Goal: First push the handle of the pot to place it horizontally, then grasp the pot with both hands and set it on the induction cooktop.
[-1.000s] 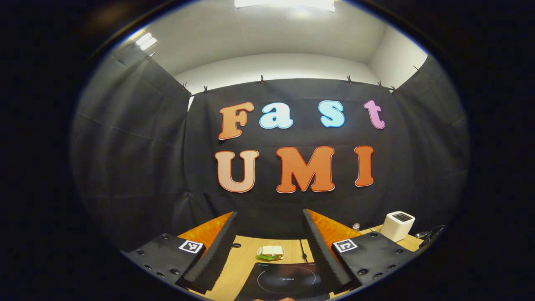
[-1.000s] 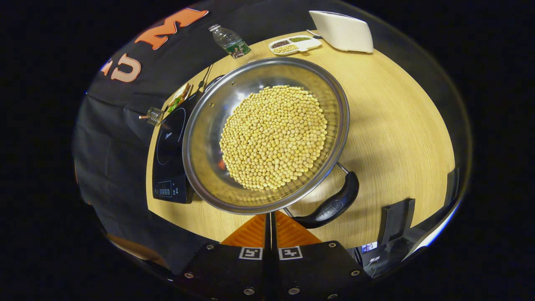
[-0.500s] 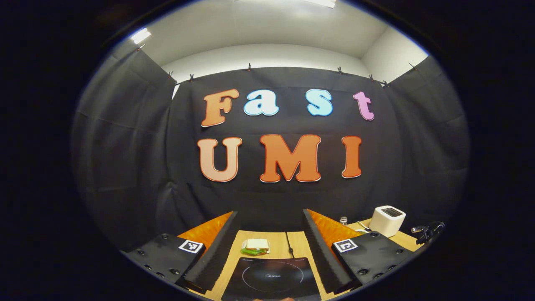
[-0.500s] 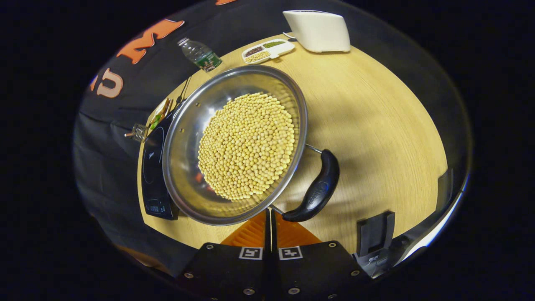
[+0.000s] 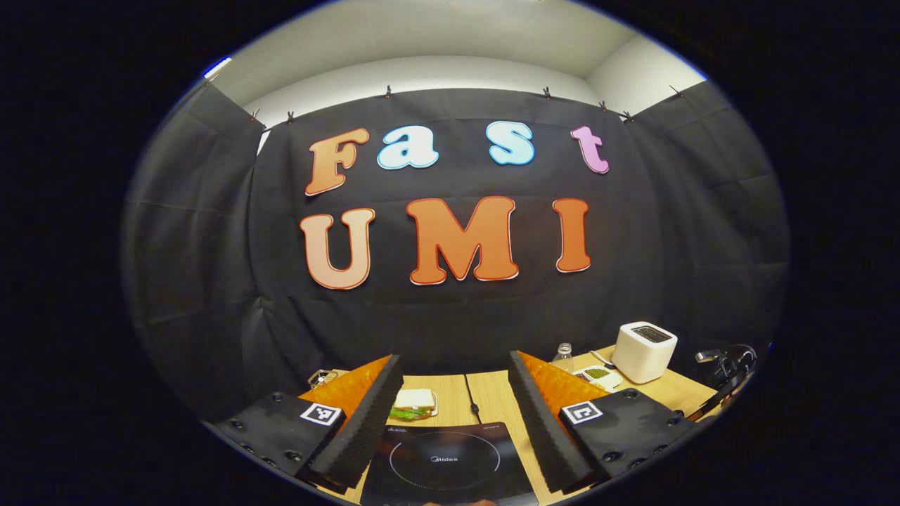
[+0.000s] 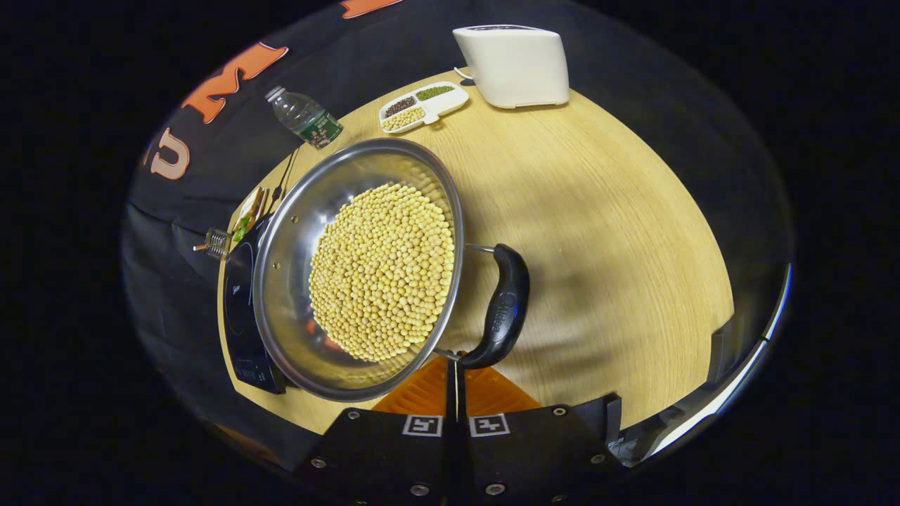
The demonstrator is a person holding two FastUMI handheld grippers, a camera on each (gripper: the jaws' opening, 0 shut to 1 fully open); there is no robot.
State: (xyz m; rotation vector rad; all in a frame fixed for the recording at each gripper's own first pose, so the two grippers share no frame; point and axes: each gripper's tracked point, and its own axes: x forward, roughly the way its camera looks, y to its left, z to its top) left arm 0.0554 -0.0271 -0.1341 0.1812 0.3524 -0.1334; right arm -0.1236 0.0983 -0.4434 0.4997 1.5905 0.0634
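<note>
A steel pot (image 6: 295, 211) full of yellow beans stands on the wooden table (image 6: 605, 232) in the right gripper view. Its black loop handle (image 6: 505, 306) sticks out on the pot's right side. My right gripper (image 6: 455, 361) is shut with nothing between its fingers, and its tip rests against the handle's lower end by the pot's rim. The black induction cooktop (image 6: 238, 316) lies just left of the pot, partly hidden behind it. In the left gripper view my left gripper (image 5: 453, 360) is open above the table, with the cooktop (image 5: 444, 464) low between its fingers.
At the back of the table stand a white toaster (image 6: 513, 65), a divided tray of beans (image 6: 424, 107) and a water bottle (image 6: 304, 118). A sandwich (image 5: 413, 404) lies behind the cooktop. The table's near edge runs at the lower right.
In the right gripper view the pot has turned, its handle swinging from the lower right round to the pot's right side. The left gripper view has tipped down, bringing more of the cooktop into view.
</note>
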